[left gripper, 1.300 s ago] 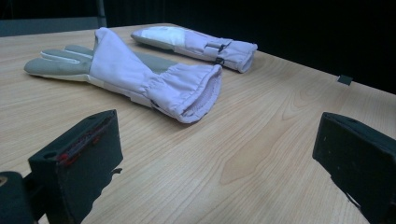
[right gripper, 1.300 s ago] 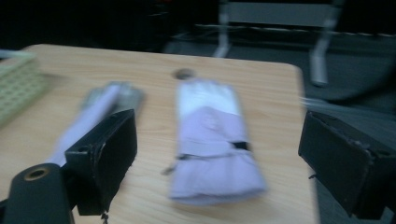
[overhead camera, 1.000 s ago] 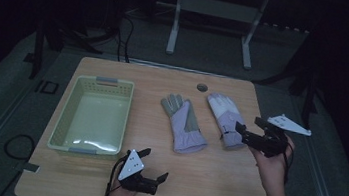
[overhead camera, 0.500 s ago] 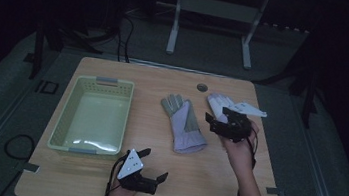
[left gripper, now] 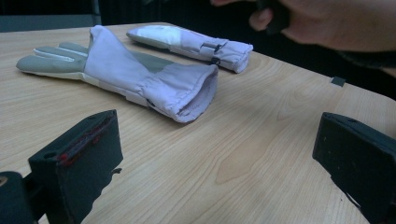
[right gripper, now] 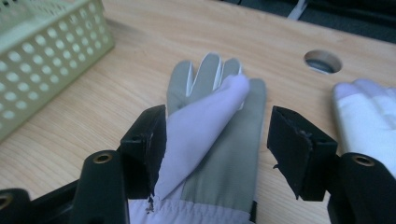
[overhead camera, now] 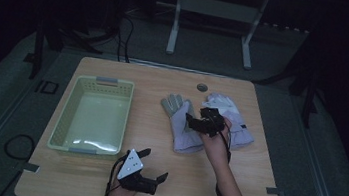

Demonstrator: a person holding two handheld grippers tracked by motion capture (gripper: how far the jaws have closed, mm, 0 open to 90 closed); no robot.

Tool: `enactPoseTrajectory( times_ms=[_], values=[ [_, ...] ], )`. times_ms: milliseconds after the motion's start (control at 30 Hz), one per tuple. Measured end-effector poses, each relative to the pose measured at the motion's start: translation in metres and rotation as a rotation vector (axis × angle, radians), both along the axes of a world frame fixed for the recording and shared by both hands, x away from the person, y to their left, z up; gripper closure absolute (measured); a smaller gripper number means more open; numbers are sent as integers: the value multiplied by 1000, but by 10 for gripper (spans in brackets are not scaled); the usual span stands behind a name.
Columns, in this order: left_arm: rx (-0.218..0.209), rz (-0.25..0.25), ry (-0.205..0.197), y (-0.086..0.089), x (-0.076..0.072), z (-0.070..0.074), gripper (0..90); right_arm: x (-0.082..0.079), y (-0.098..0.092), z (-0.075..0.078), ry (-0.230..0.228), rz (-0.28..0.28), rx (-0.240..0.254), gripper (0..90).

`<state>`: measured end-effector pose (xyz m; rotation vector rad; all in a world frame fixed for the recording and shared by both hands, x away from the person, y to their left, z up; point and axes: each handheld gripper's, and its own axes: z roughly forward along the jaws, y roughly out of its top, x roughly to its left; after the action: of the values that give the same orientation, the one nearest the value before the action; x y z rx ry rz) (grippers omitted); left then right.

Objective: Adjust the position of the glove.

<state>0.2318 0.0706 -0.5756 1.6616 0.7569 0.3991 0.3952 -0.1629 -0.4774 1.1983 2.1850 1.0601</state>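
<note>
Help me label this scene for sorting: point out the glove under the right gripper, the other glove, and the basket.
Left glove (overhead camera: 182,124), high view, on its palm just below the fingers.
Right glove (overhead camera: 241,131), high view, on its cuff end.
Basket (overhead camera: 106,80), high view, on the far rim.

- Wooden table (overhead camera: 164,84), centre of the high view.
- Pale green basket (overhead camera: 66,120) on its left half.
- Grey-palmed glove (overhead camera: 179,124) at centre.
- White glove (overhead camera: 239,128) just right of it.
- Round hole (overhead camera: 202,87) near the far edge.

basket (overhead camera: 92,115) blocks left, bare table (overhead camera: 254,173) front
</note>
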Motion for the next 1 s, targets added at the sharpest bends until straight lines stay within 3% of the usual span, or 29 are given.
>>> enactPoseTrajectory(
  times_ms=[100, 267, 367, 467, 567, 733, 867, 1000],
  values=[
    [3, -1, 0, 0, 0, 0, 15, 5, 6, -13, 8, -1, -19, 424],
    [-5, -7, 10, 0, 0, 0, 15, 13, 10, -30, 41, -5, -41, 428],
    [-4, -6, 10, 0, 0, 0, 15, 21, 12, -47, 75, -16, -73, 454],
    [-7, -6, 14, 1, 1, 0, 15, 25, 12, -58, 77, -15, -107, 448],
    [-13, -5, 23, 1, 2, 0, 15, 30, 9, -65, 119, -14, -75, 454],
    [-11, -4, 21, 1, 1, 0, 15, 34, 9, -70, 157, 4, -100, 473],
    [-11, -3, 25, 1, 2, 0, 15, 34, 10, -70, 164, 31, -107, 699],
    [-9, -3, 23, 1, 2, 0, 15, 31, 11, -70, 161, 15, -100, 825]
  ],
)
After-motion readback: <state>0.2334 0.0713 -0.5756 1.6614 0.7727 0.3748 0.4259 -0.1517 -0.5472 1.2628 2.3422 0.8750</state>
